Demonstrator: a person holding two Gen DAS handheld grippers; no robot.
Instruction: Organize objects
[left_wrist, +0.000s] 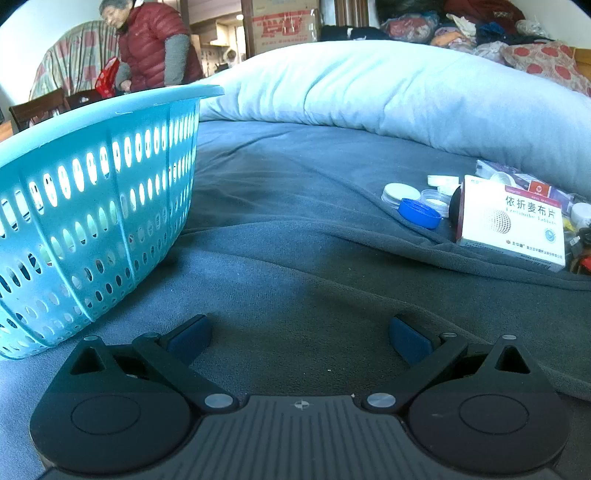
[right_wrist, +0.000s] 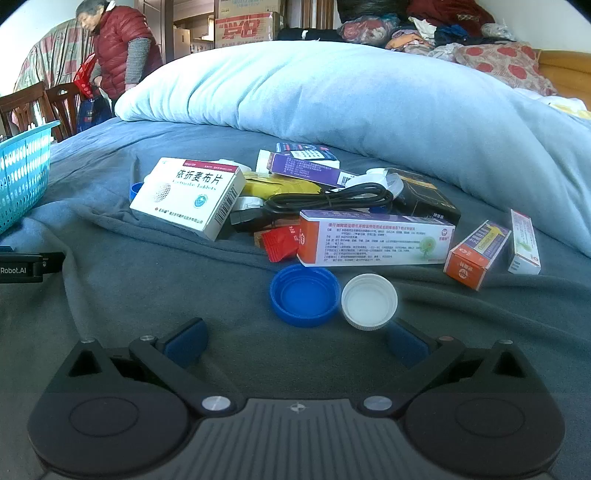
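The left tool hangs low over the grey blanket on the bed, its blue pads spread wide apart with only blanket between them. Just to its left stands a turquoise basket with slotted walls; its rim rises above the camera, so what lies inside cannot be told.

The right tool is likewise spread wide and holds nothing. Just ahead of it lie two loose caps, open side up and touching each other: a blue cap and a white cap, the white one close to the right-hand pad.

Beyond the caps sits the pile of things to sort. A long orange-and-white box lies across the front, with a small red packet at its left end. To the left a white medicine box leans tilted; the left camera sees it too, well to the right of the basket. A coiled black cable lies over the middle, with a yellow packet and a purple box behind. Two small boxes, one orange, one white, stand to the right.

Farther back a pale blue duvet is heaped up. Behind the bed, a person in a red vest stands by some chairs.
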